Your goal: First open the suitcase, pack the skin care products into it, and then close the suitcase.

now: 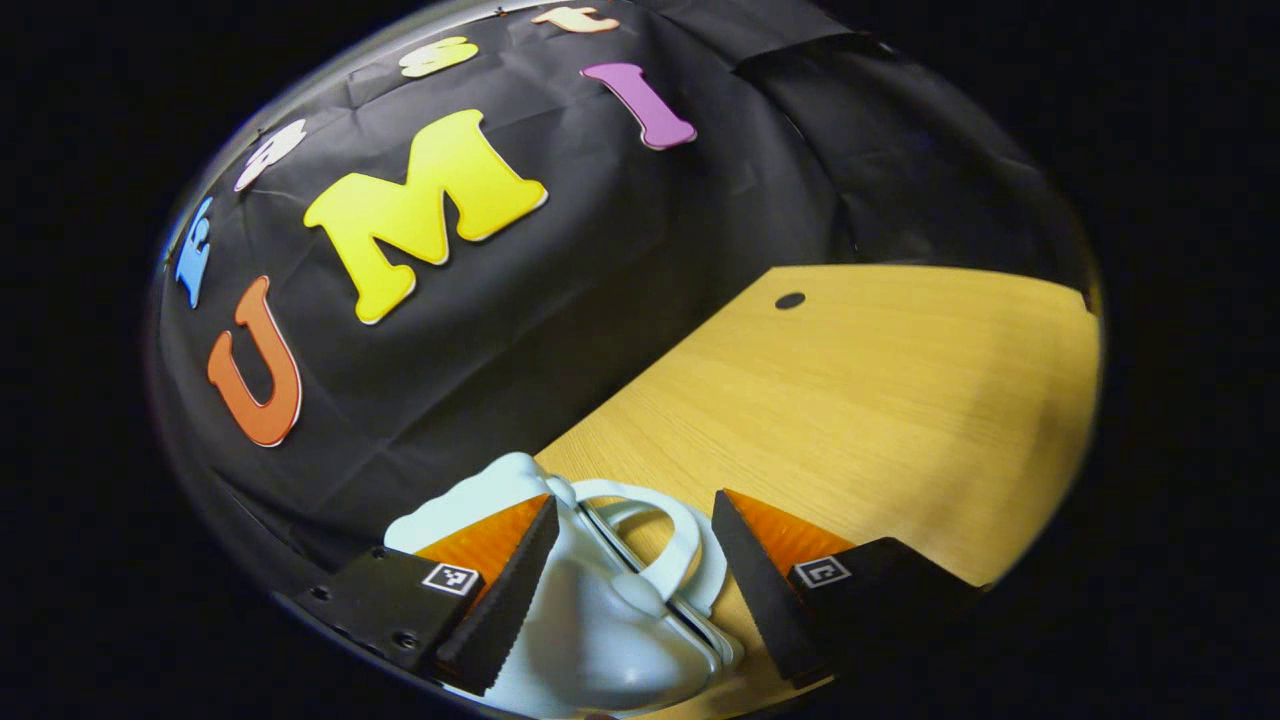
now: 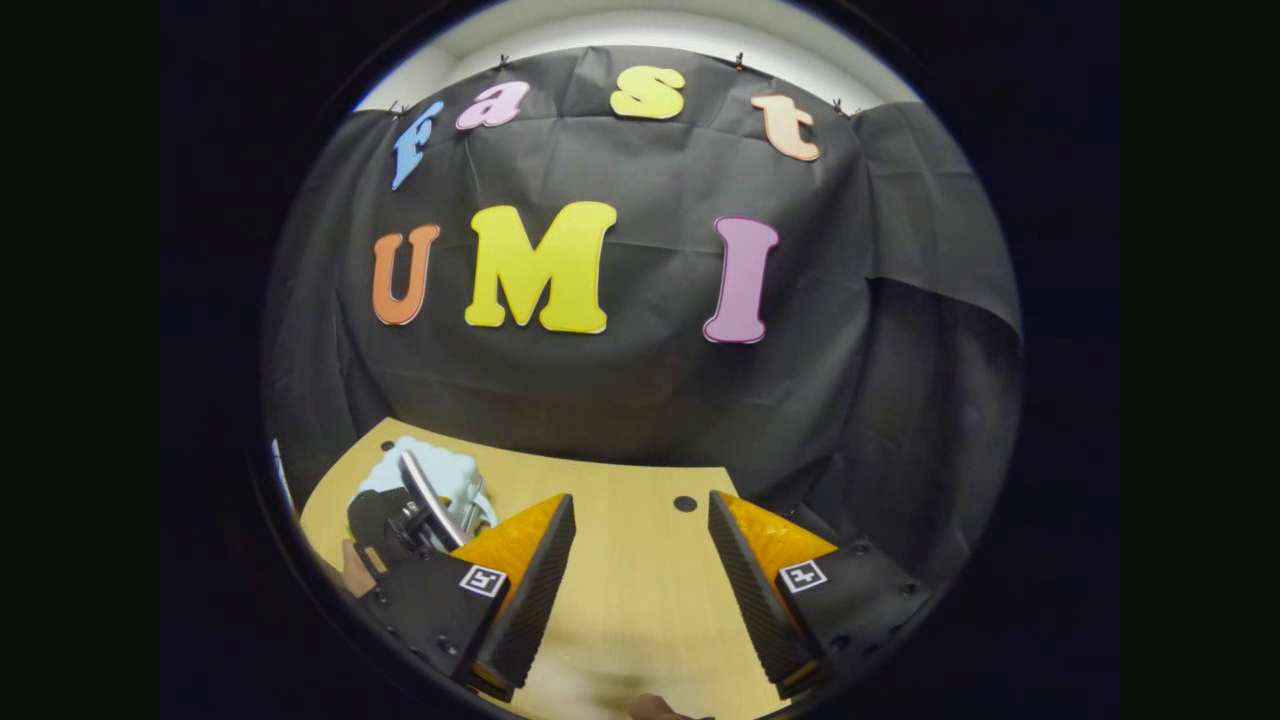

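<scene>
A small pale blue suitcase (image 1: 600,620) lies at the table's edge near the black cloth wall, its white handle (image 1: 672,535) facing me. My left gripper (image 1: 635,505) is open just above it, one finger on each side of the handle, neither pressing on it. The seam between the two shells runs under the handle, and the shells look closed together. In the right gripper view the suitcase (image 2: 440,465) sits far left, with the other gripper (image 2: 410,520) and a hand (image 2: 352,570) over it. My right gripper (image 2: 641,500) hangs open over bare wood, holding nothing.
The wooden table (image 1: 880,400) stretches to the right of the suitcase, with a round black cable hole (image 1: 790,300) near its back edge. The same hole (image 2: 685,503) lies just ahead of the right gripper. Black cloth walls close off the table's back and sides.
</scene>
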